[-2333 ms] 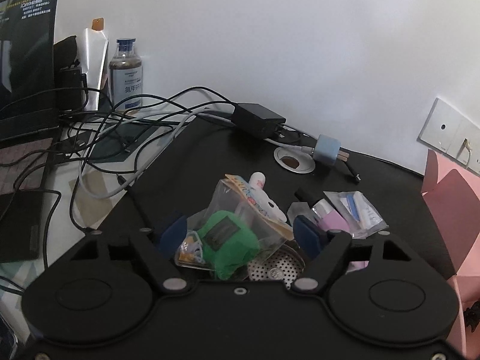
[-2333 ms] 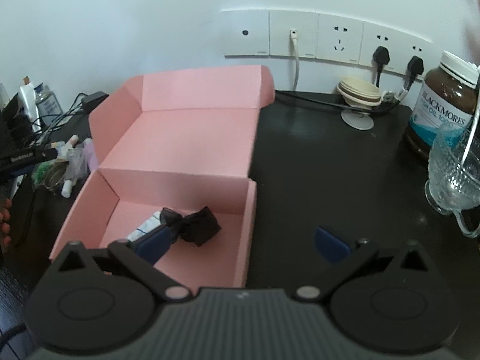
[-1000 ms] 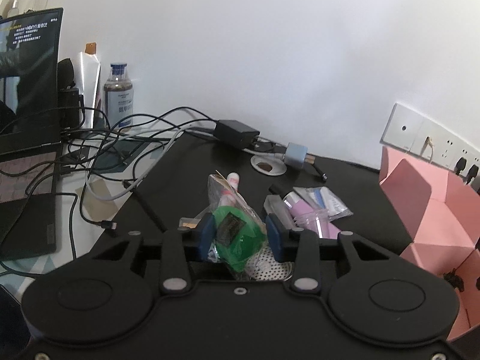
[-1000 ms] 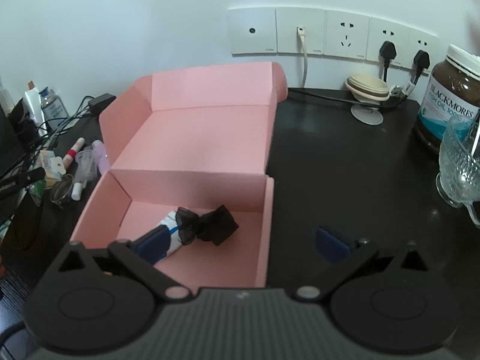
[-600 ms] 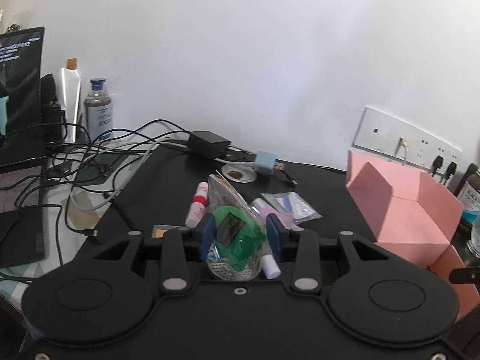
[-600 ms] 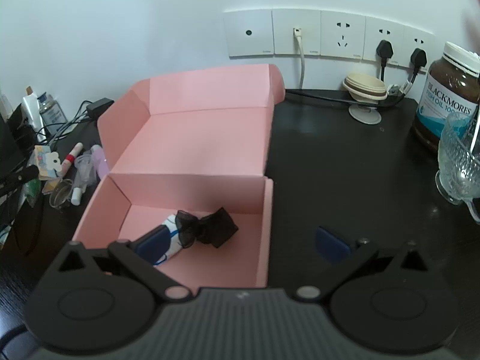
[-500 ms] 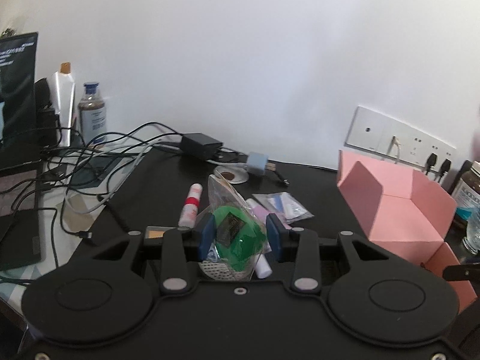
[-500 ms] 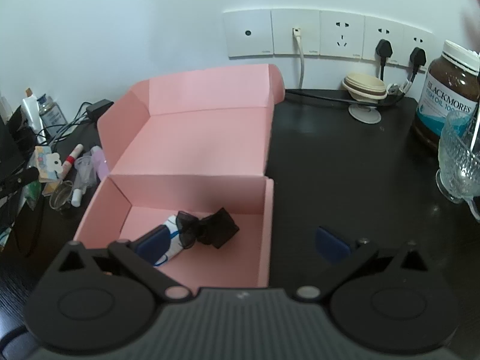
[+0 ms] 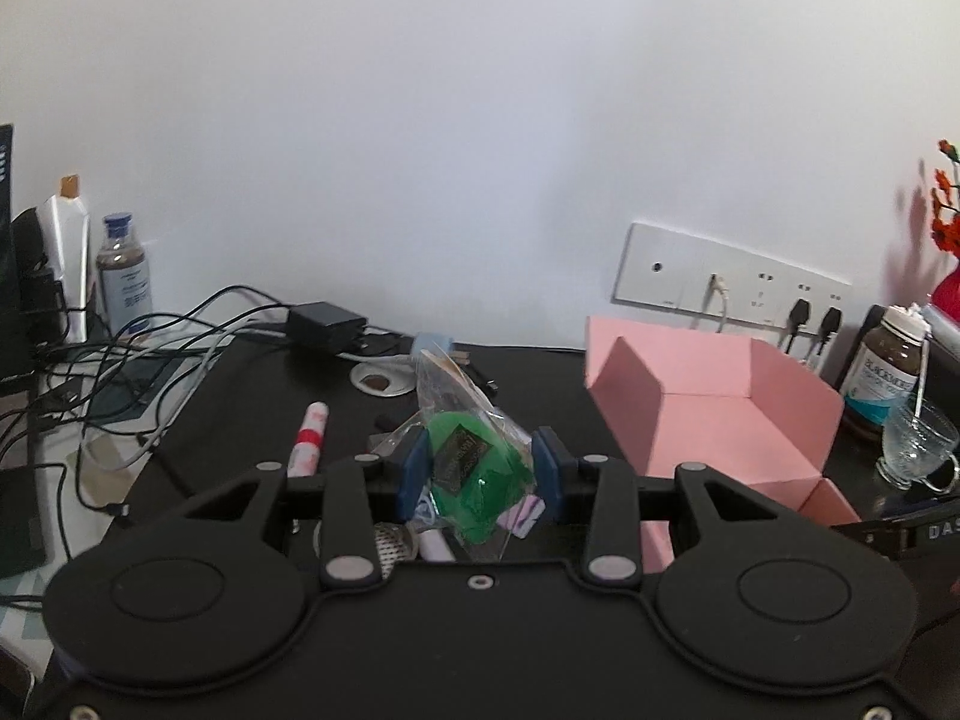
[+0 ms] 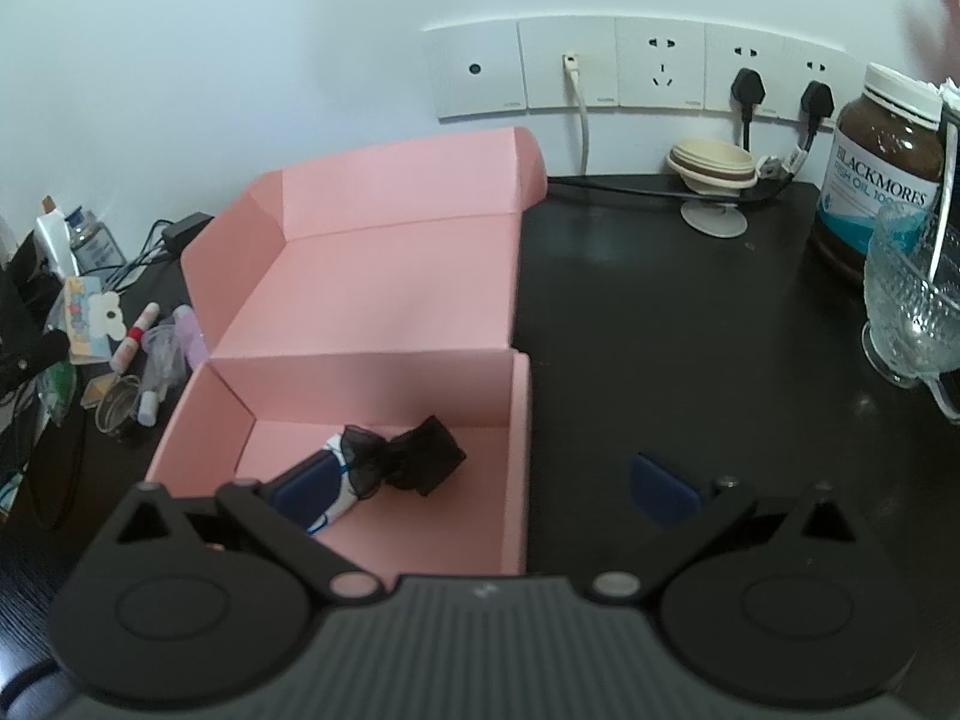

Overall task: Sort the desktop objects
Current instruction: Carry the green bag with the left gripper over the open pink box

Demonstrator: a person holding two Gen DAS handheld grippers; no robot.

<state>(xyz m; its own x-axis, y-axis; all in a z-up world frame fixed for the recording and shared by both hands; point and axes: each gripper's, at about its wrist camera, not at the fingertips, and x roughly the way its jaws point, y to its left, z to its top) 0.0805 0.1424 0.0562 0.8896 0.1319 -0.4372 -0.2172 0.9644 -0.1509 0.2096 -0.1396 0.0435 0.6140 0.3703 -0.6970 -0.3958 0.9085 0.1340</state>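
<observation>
My left gripper (image 9: pixel 480 468) is shut on a clear plastic bag with a green item inside (image 9: pixel 474 462), lifted above the black desk. Below it lie a red-and-white tube (image 9: pixel 309 438), a metal strainer (image 9: pixel 393 543) and small pink and purple items. The open pink box (image 9: pixel 720 414) stands to the right. In the right wrist view the pink box (image 10: pixel 390 300) holds a black bow (image 10: pixel 414 462) and a blue-white packet (image 10: pixel 324 492). My right gripper (image 10: pixel 486 486) hangs open over the box's front right corner, nothing between its fingers. The left gripper with its bag (image 10: pixel 57 384) shows at the far left.
Tangled cables (image 9: pixel 150 348), a black adapter (image 9: pixel 324 321), a bottle (image 9: pixel 123 273) and a laptop lie at the left. A brown supplement jar (image 10: pixel 882 168), a glass cup (image 10: pixel 912 306) with a spoon, a cream dish (image 10: pixel 714 180) and wall sockets (image 10: pixel 630 72) stand to the right.
My left gripper has risen and swung right with the bag, so the pink box and sockets now fill more of its view. The right gripper has stayed still.
</observation>
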